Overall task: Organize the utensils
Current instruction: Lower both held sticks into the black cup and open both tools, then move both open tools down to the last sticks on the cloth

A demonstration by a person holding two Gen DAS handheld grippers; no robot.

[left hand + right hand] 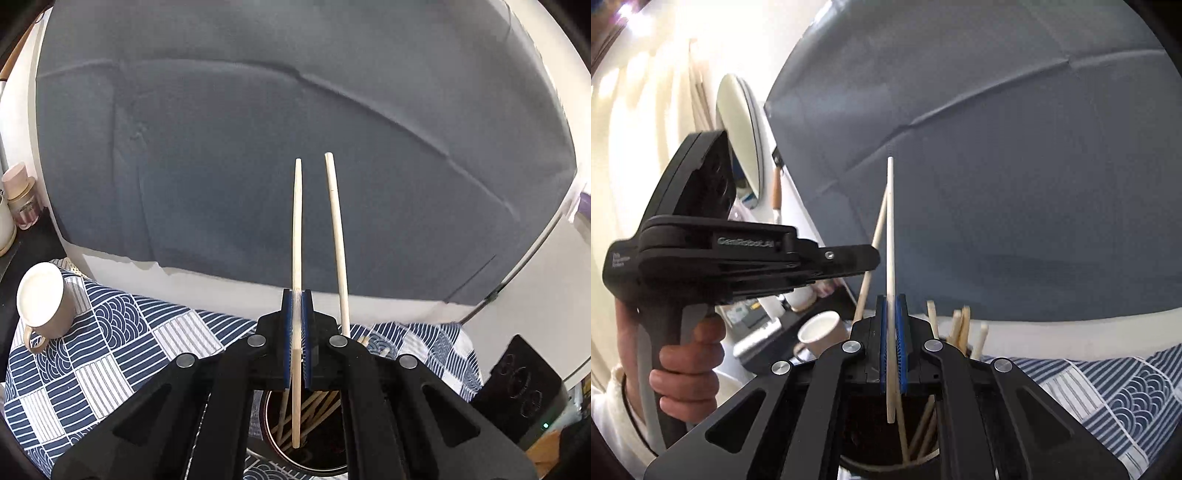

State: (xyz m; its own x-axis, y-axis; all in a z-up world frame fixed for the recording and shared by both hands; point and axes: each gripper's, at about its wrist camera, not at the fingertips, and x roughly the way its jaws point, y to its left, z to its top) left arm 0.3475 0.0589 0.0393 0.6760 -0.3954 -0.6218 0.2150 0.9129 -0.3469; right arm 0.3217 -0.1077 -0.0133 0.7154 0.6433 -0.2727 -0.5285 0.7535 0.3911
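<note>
Chopsticks in both grippers. Left gripper (297, 295) was clenched on one pale chopstick (297, 229), held upright above a dark holder (275, 421) already stocked with sticks. Right gripper (893, 301) was likewise clamped on a second chopstick (891, 229) over the same holder (857, 435). A beige mug (44, 299) sat on the blue patterned cloth (110, 354) covering the bench.

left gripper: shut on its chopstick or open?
Shut. The left gripper has both blue pads pressed against a pale chopstick, which stands upright above the dark holder of chopsticks.
</note>
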